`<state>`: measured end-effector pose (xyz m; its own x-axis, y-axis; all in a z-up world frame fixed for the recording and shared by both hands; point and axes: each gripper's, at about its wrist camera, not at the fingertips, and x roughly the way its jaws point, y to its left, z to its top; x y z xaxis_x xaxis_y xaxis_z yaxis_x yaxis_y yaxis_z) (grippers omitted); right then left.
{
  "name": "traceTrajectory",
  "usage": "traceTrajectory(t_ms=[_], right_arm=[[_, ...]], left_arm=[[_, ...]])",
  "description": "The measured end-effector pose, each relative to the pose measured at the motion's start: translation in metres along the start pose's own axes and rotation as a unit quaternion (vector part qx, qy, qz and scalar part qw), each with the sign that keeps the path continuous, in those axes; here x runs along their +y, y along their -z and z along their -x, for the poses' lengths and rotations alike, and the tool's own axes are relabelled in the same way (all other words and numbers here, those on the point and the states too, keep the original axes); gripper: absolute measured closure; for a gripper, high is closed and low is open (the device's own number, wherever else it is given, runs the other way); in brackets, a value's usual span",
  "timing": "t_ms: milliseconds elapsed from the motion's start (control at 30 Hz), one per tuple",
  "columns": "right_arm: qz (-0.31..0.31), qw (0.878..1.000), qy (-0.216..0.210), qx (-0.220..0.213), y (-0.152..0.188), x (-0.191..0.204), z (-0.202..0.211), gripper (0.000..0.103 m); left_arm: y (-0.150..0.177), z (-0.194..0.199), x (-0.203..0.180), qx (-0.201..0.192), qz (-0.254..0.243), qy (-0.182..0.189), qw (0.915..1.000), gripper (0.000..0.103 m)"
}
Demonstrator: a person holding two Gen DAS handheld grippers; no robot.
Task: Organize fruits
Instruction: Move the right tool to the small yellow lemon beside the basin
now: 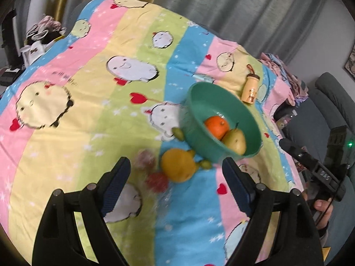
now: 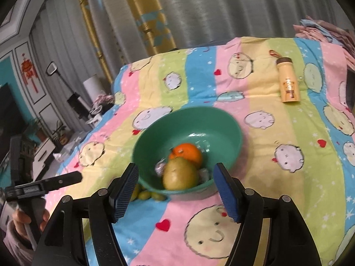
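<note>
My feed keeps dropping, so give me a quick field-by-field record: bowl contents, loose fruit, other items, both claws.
surface: striped cartoon bedsheet
bowl: green bowl, upright on the sheet
in bowl: orange, pear
loose fruit beside bowl: large yellow-orange fruit, small green fruits, two blurred reddish items
other: tan bottle lying beyond the bowl
left claw: open, empty, over the loose fruit
right claw: open, empty, at the bowl's near rim
</note>
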<state>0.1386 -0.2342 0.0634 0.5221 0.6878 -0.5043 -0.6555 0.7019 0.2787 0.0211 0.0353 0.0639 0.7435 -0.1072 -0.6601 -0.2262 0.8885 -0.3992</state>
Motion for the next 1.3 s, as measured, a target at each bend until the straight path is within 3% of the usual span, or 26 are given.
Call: traceTrajectory(t_ms=[267,433,700,967,1300], right_arm=[[0.034,0.998,-0.034,0.035,0.027,0.028,-0.009,0.033],[0.058,0.995,-0.049,0.061,0.041,0.047,-0.021,0.033],[0.089,0.990,-0.048,0.095,0.058,0.071,-0.047,0.033],[0.102,0.989,-0.048,0.097,0.069,0.081,-0.066,0.033],[0.103,0.988,-0.050,0.100,0.066,0.090,-0.085,0.033]], left_arm=[[0.022,0.011,0.023,0.010,0.045,0.021,0.9987,0.018],[0.036,0.014,0.025,0.012,0.046,0.031,0.9984,0.018],[0.056,0.012,0.018,0.023,0.016,0.037,0.9989,0.018],[0.059,0.009,0.011,0.007,-0.026,0.062,0.9977,0.018],[0.028,-0.016,0.002,-0.005,-0.067,0.076,0.9948,0.019]])
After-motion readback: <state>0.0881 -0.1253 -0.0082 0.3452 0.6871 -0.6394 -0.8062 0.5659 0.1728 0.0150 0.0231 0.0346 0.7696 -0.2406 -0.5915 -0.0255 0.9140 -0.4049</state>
